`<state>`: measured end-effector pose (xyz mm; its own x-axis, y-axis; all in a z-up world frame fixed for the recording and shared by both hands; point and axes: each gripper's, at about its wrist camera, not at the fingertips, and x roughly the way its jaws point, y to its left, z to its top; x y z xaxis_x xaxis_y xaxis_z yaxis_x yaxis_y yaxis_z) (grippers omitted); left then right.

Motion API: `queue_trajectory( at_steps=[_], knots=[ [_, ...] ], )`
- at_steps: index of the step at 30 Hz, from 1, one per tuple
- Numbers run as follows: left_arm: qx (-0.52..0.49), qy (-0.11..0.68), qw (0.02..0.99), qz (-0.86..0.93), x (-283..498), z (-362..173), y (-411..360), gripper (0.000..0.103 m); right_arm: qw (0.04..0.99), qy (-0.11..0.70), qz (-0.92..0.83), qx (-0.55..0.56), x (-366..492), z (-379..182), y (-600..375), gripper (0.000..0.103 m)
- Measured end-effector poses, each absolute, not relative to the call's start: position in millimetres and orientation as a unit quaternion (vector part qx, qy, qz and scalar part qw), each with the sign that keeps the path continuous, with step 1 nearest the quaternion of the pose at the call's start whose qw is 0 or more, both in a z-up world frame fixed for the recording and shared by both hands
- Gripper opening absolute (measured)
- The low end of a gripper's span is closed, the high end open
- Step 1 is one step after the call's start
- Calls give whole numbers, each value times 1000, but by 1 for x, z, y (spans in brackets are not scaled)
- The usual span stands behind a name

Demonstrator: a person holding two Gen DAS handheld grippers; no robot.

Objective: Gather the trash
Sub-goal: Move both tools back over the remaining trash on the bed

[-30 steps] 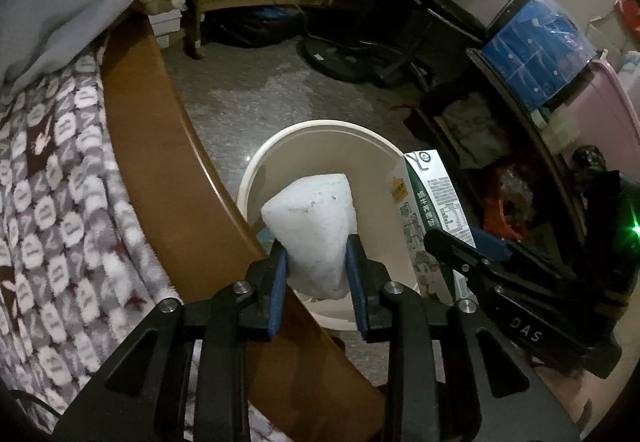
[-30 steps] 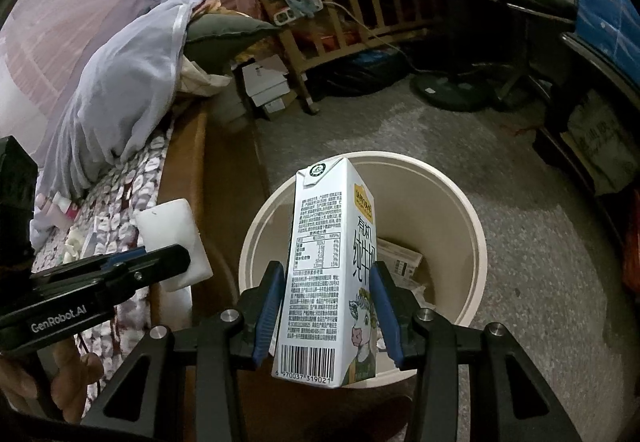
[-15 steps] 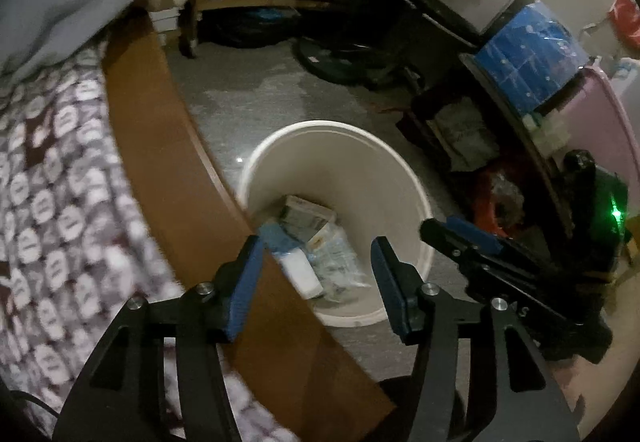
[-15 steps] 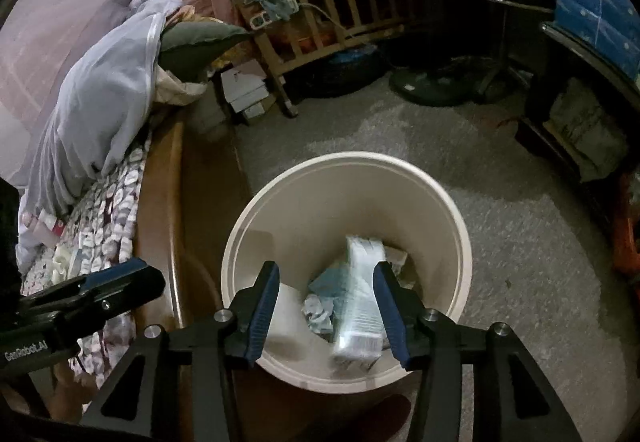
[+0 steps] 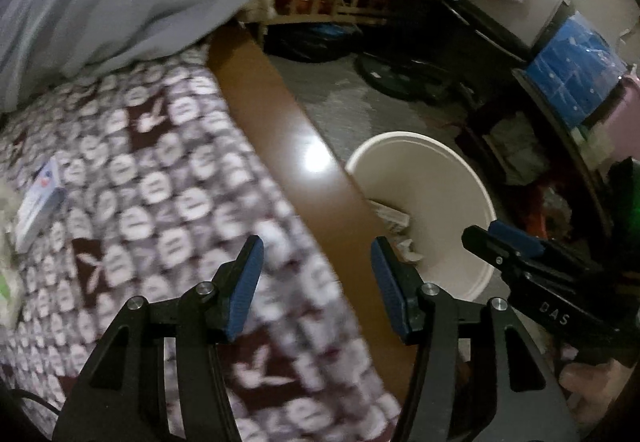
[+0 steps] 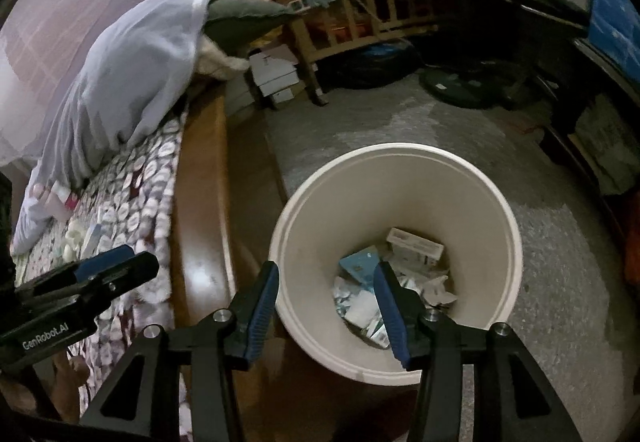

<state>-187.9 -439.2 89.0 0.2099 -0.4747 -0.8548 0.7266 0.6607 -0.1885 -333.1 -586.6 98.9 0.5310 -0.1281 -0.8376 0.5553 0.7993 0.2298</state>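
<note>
You are working beside the bed (image 5: 132, 178), whose patterned brown-and-white blanket is filling the left of both views under a pale grey cover (image 6: 120, 82). The bed's brown wooden side rail (image 5: 304, 162) is running just beside the bin. The cream bin (image 6: 400, 194) is standing on the grey floor (image 6: 560, 282), right against that rail, and the collected trash (image 6: 384, 282) is lying at the bottom of the bin: a white box, a light blue packet and crumpled wrappers. More litter is still lying on the blanket, well away from the bin: a small white-and-blue box (image 5: 40, 202) near the far side of the bed. Your left tool (image 5: 316, 282) is hovering over the rail and the blanket's edge, beside the bin, jaws released with nothing between them. Your right tool (image 6: 326, 302) is hanging over the bin's near rim, jaws likewise spread and gripping nothing; the trash seen between its blue pads (image 6: 390, 306) is lying far below in the bin.
</note>
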Motion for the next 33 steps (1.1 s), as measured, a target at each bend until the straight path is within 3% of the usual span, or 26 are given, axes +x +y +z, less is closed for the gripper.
queue_trajectory(
  at_steps=[21,24,33],
  knots=[
    [104,493,825,-255,-111,87,-254,54,854,480,-86,183,-241,99,-465,54],
    [102,491,831,-243,-97,85,-219,63,854,485,-68,174,-226,97,-444,54],
    [132,507,821,-229,-51,53,-156,68,856,496,-23,146,-194,97,-396,59]
  ],
)
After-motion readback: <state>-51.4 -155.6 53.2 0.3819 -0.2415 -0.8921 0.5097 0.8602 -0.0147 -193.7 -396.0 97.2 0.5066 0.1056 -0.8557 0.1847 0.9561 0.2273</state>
